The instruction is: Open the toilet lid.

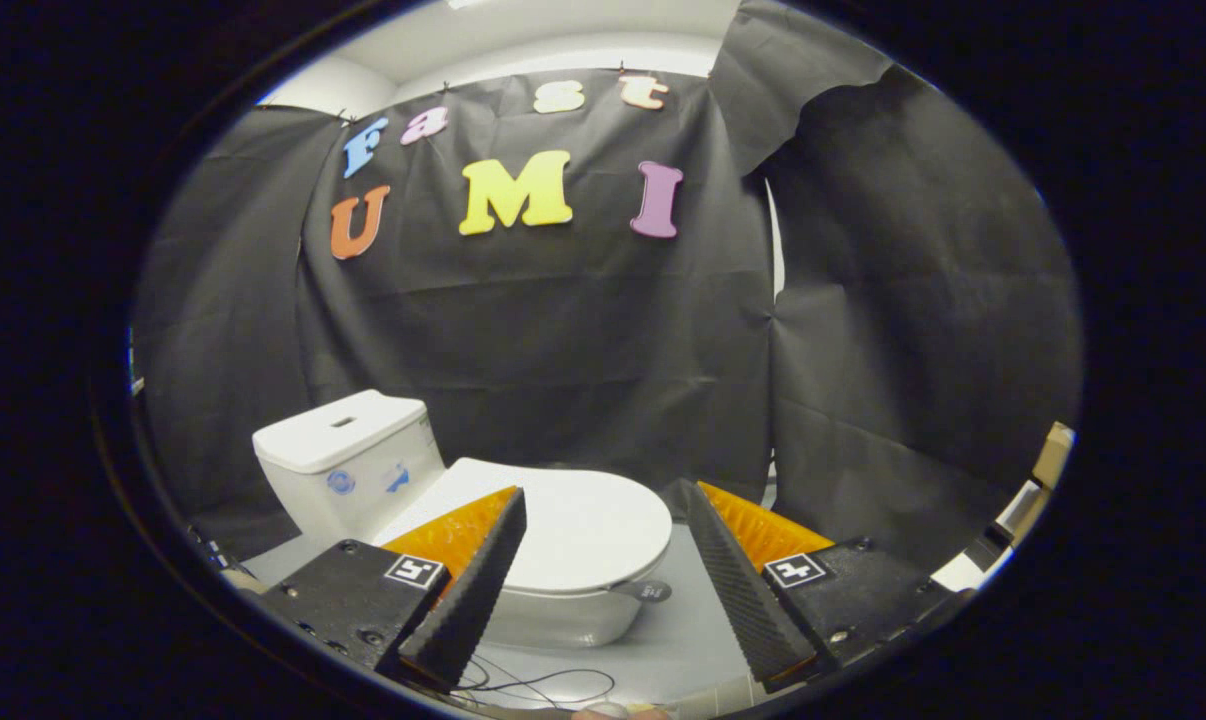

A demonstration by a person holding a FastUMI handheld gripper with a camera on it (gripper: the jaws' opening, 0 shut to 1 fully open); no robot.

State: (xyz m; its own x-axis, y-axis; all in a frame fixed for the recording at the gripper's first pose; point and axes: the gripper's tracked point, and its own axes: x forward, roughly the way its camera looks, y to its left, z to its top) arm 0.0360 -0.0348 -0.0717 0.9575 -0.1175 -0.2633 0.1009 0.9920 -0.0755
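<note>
Gripper (601, 505) fingers spread wide, holding nothing, lined up w/ the shut toilet lid (573, 520) & its front tab (648, 591), prob. to hook and lift.

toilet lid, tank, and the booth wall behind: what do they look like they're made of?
Toilet lid: smooth white, soft sheen, thin edge; probably plastic. It lies shut, between and just beyond the open gripper fingers.
Tank: glossy white, thick rounded walls; looks ceramic, could be moulded plastic.
Wall: matte black cloth, creased and seamed.
</note>
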